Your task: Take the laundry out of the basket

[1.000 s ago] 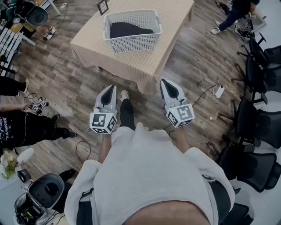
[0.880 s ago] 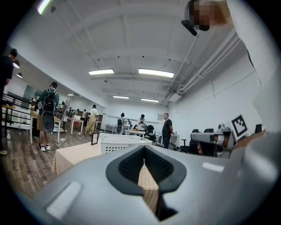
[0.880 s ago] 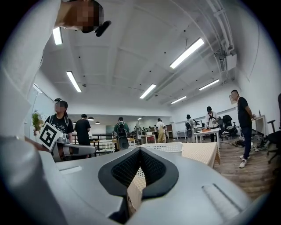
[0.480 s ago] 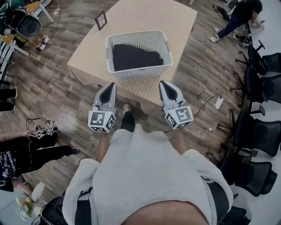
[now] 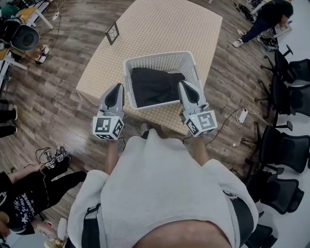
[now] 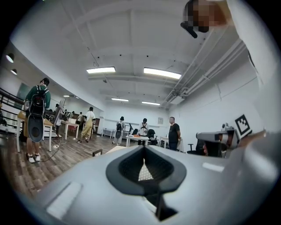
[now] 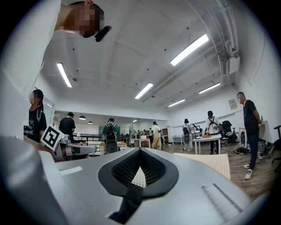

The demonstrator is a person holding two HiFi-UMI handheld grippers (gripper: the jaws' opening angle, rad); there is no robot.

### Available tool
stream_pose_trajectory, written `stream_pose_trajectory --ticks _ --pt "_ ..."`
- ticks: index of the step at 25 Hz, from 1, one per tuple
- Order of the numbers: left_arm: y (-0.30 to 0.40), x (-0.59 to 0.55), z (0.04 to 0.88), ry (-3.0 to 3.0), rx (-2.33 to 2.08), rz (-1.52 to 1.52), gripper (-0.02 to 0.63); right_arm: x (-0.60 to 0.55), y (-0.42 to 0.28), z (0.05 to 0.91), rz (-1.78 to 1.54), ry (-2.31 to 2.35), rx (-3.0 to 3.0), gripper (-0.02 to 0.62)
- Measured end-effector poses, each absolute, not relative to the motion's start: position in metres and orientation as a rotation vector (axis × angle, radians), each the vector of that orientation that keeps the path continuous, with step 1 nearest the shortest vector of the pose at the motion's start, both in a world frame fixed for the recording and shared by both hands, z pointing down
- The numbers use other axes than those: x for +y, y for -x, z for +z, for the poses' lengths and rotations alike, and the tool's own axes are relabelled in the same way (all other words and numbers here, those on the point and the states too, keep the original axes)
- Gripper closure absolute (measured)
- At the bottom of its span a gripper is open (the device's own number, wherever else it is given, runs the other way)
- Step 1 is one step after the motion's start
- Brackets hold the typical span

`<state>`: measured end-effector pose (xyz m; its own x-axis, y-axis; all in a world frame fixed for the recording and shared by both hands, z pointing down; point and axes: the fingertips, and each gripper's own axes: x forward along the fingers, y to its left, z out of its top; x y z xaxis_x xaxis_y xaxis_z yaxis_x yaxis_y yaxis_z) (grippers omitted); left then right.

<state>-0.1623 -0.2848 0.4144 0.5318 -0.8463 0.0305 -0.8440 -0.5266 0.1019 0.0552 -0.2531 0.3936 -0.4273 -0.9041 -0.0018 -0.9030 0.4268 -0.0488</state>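
Observation:
A white slatted laundry basket (image 5: 160, 57) stands on the beige checked table (image 5: 164, 24) with dark laundry (image 5: 154, 85) piled inside. In the head view my left gripper (image 5: 117, 87) points at the basket's near left corner, jaws together and nothing in them. My right gripper (image 5: 183, 84) points over the near right corner, also shut and empty. Both hover at about rim height, apart from the cloth. The left gripper view shows the left gripper (image 6: 144, 148) with joined jaws aimed level across the room. The right gripper view shows the same for the right gripper (image 7: 139, 151), so neither shows the basket.
A small picture frame (image 5: 113, 33) stands on the table's far left. Black office chairs (image 5: 286, 145) line the right side, with a cable and plug (image 5: 241, 115) on the wood floor. People stand around: one at upper right (image 5: 264, 14), one at lower left (image 5: 24, 193).
The person has walked up to the table, so the basket has come closer in view. Both grippers have gone from floor level in front of the table to the basket's near corners.

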Motion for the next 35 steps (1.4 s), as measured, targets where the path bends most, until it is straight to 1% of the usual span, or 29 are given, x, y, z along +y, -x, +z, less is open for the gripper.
stream_pose_trajectory --ticks 6,12,26,35 --pt "0.168 -0.328 0.421 -2.663 -1.424 -0.026 0.595 -0.3 -0.055 0.388 -0.045 1.72 2.587 0.597" --pt "0.171 -0.347 0.428 -2.655 -1.392 -0.005 0.595 -0.315 -0.051 0.391 -0.073 1.741 2.583 0.597" --pt "0.163 -0.336 0.453 -2.517 -1.531 0.065 0.595 -0.316 -0.077 0.416 -0.202 1.644 2.645 0.597" --pt "0.174 -0.345 0.482 -2.413 -1.587 0.129 0.595 -0.344 -0.07 0.446 -0.307 1.572 2.75 0.597"
